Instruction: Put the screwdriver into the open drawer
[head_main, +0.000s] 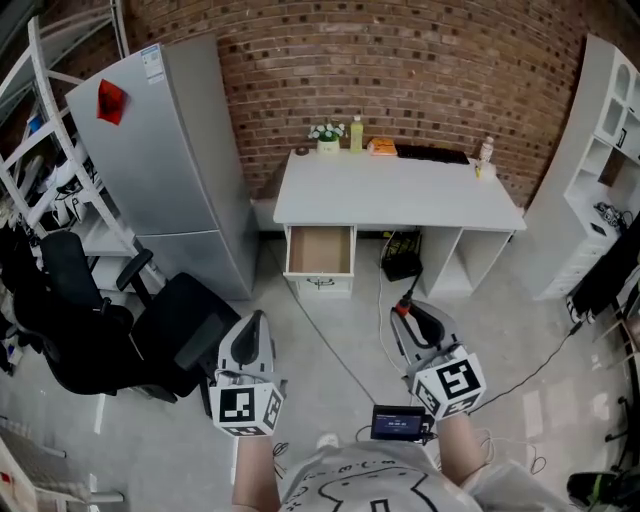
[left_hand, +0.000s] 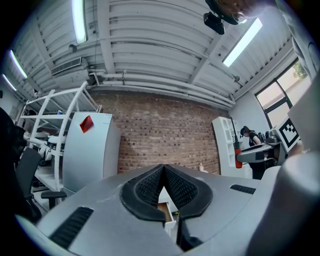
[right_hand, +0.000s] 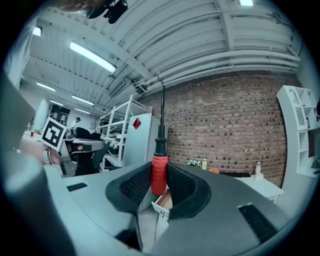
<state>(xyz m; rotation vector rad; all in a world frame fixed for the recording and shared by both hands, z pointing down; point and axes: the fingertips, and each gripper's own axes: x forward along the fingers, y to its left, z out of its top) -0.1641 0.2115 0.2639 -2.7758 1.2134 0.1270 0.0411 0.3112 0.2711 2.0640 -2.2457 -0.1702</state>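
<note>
My right hand-held gripper (right_hand: 160, 186) grips the screwdriver (right_hand: 160, 145) by its red handle, shaft upright. My left hand-held gripper (left_hand: 164, 176) is closed, empty. The open drawer (head_main: 320, 250) is under the desk (head_main: 395, 195) ahead.

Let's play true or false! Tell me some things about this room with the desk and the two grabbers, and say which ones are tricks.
1. The right gripper holds a red-handled screwdriver. True.
2. The desk's drawer is shut. False: it is pulled open.
3. The left gripper holds a bottle. False: its jaws are together with nothing between them.
4. A grey fridge stands to the left of the white desk in the head view. True.
5. A black office chair stands near the fridge. True.
</note>
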